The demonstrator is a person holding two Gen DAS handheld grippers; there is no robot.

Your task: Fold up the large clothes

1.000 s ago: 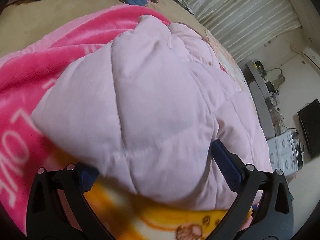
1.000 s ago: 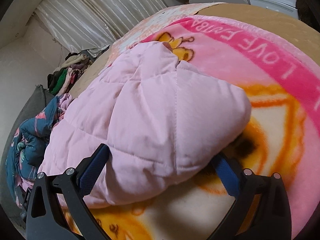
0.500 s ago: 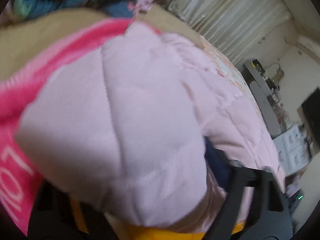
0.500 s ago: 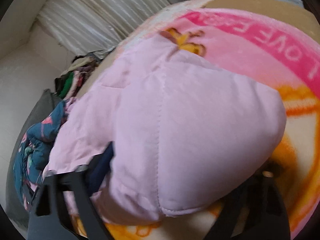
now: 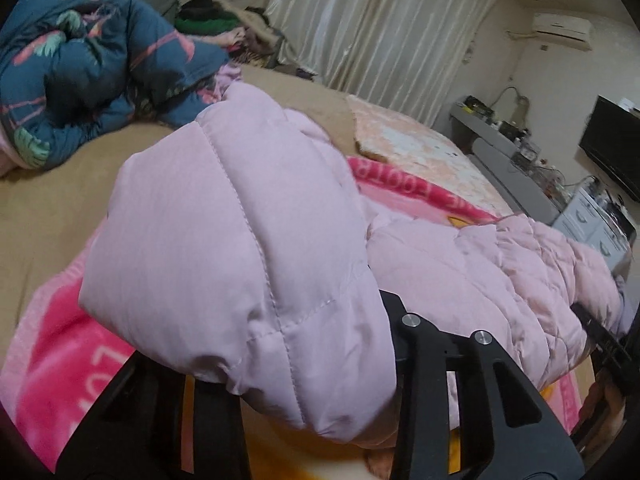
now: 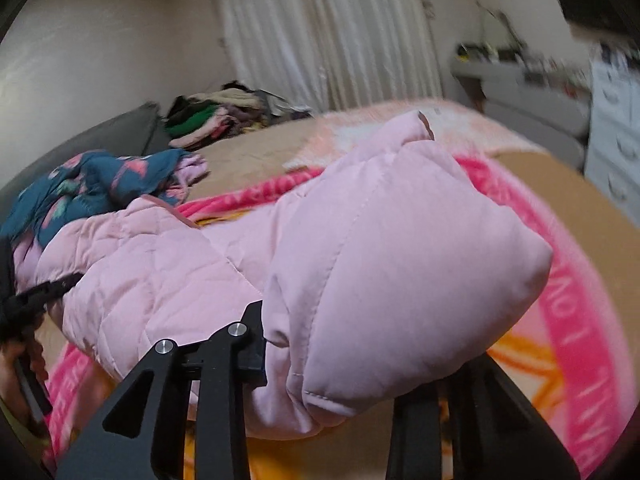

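A pale pink quilted jacket lies across a pink and orange blanket on the bed. My left gripper has one puffy end of the jacket bunched between its jaws, which are closing, and holds it raised off the blanket. In the right wrist view my right gripper grips the jacket's other end the same way, its jaws closing too. The jacket's middle sags between the two ends. Each gripper shows at the edge of the other's view: the right gripper and the left gripper.
A dark blue flowered quilt is heaped at the far left of the tan sheet. A pile of clothes sits by the curtain. A desk, a TV and white drawers line the right side.
Both grippers went from open around the jacket's ends to closed on them. Both ends rose off the blanket, and both views rolled and tipped up toward the room.
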